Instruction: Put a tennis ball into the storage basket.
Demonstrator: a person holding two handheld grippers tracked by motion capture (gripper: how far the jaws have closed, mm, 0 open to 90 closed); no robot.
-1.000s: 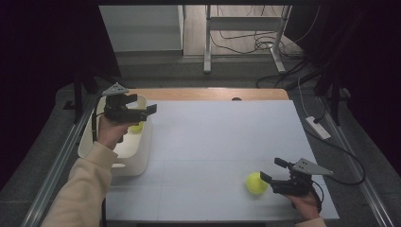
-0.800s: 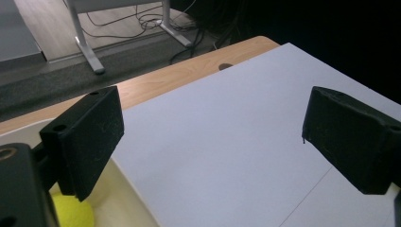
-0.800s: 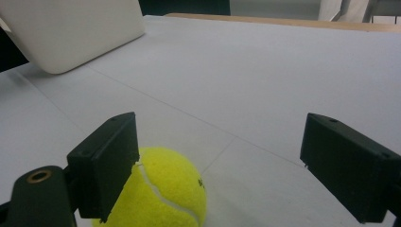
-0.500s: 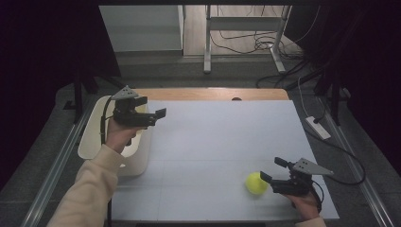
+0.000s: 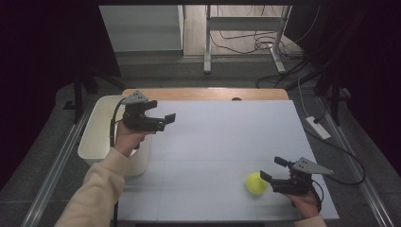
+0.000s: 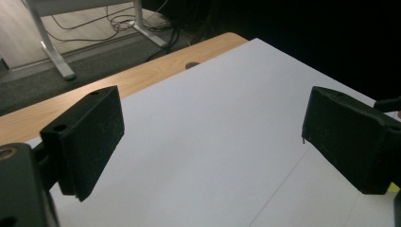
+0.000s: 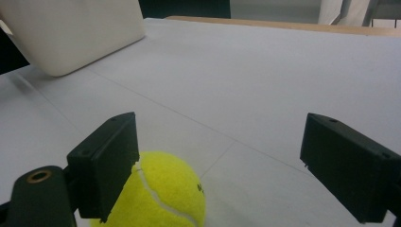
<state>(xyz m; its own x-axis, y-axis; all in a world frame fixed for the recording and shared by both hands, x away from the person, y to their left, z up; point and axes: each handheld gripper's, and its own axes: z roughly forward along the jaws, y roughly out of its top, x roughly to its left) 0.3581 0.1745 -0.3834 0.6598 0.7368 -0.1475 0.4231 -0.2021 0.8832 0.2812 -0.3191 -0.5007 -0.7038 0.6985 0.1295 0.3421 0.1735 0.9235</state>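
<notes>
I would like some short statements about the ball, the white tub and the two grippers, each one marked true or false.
1. The tennis ball lies on the white table cover. True.
2. The right gripper is shut on the ball. False: its jaws are open, and the ball sits by one jaw, not clamped.
3. The left gripper is open and holds nothing. True.
4. The white tub stands at the table's right edge. False: it is at the left edge, beside the left gripper.
5. The ball is red. False: it is yellow-green.
</notes>
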